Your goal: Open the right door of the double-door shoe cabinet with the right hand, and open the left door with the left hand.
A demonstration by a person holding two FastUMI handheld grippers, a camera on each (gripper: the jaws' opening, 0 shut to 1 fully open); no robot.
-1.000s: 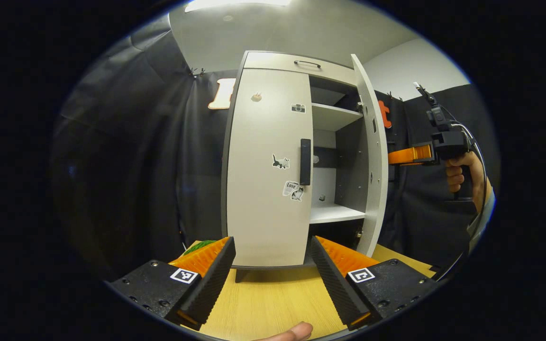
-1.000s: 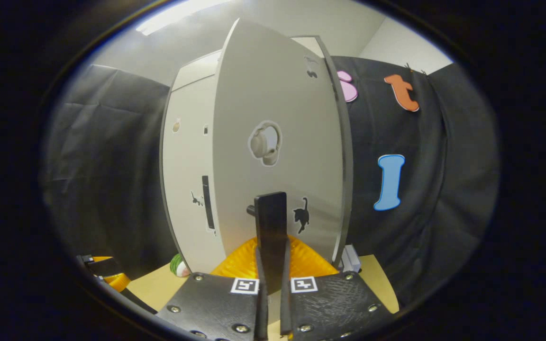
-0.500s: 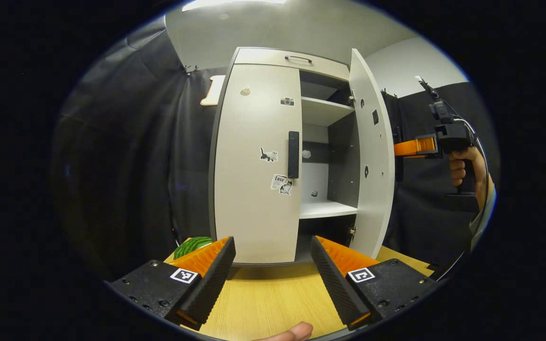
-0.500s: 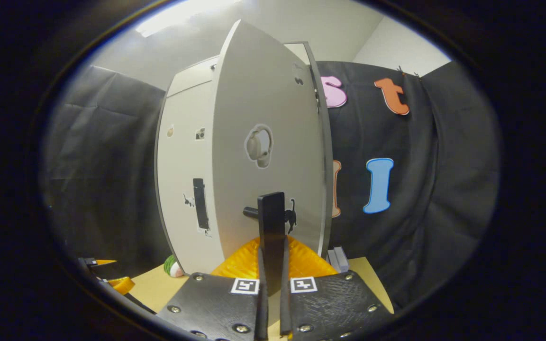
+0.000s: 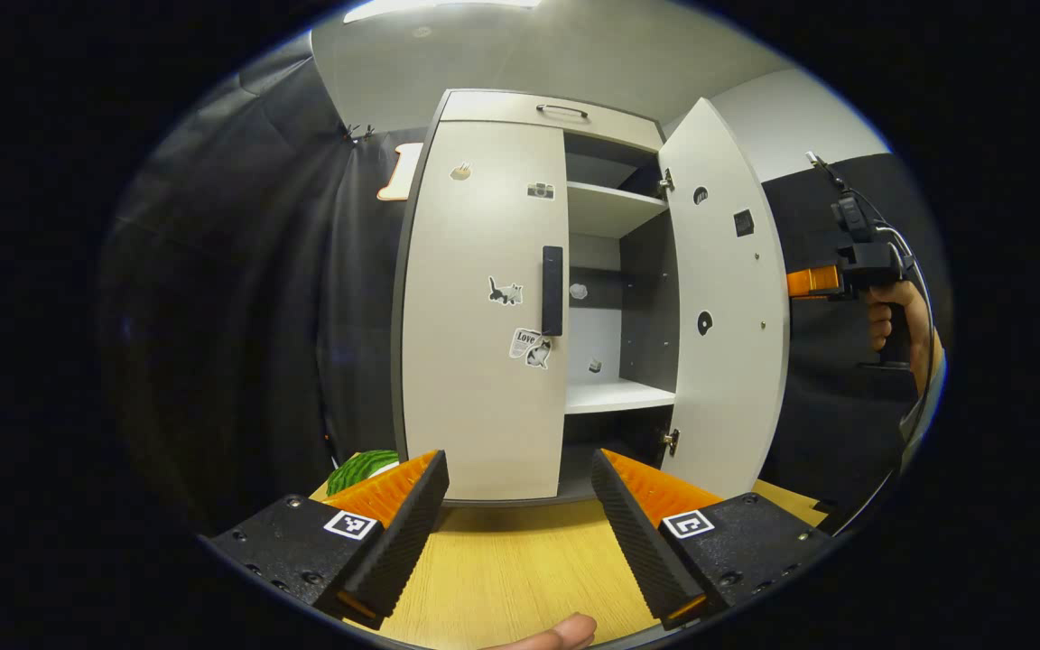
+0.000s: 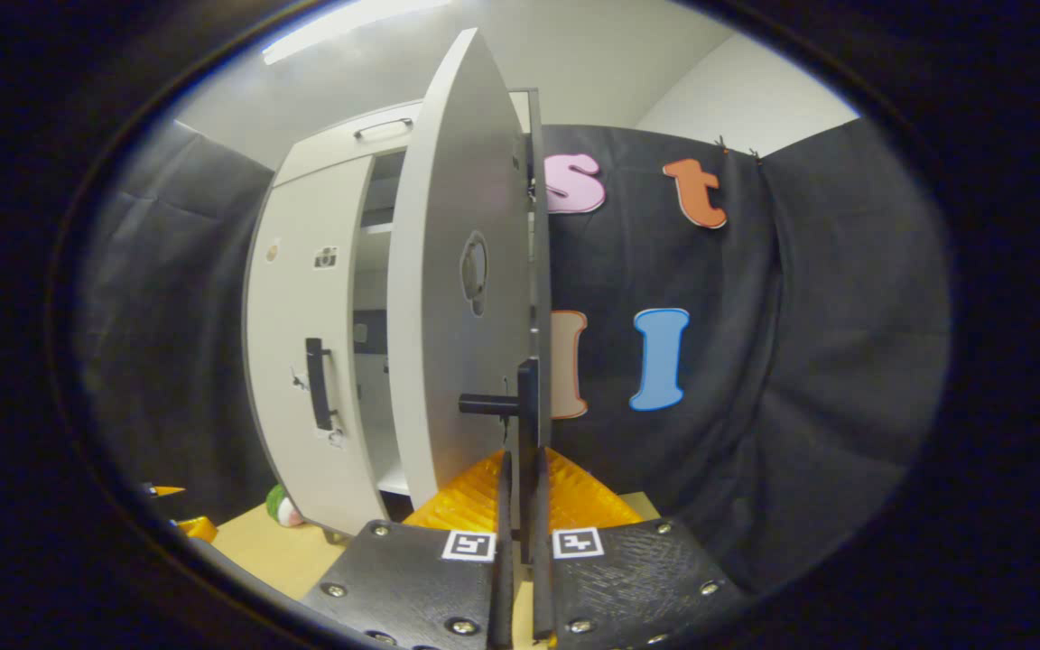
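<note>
— While our right gripper (image 6: 520,506) has both fingers pressed together on the dark vertical bar handle (image 6: 527,406) of the right door (image 5: 723,307), where does the tall pale-grey double-door shoe cabinet (image 5: 502,298) stand?

— On the light wooden tabletop (image 5: 511,569), right ahead of us. That door hangs wide open. We see two white shelves (image 5: 615,394) inside; a small pale thing sits at the back above the lower shelf, too small for us to identify.

— And our left gripper (image 5: 515,533)?

— Its fingers are spread apart, holding nothing, low above the tabletop and well short of the closed left door (image 5: 484,307) and its black bar handle (image 5: 552,291).

— Anything beside the cabinet?

— A green striped watermelon-like ball (image 5: 362,469) at its left foot.
</note>
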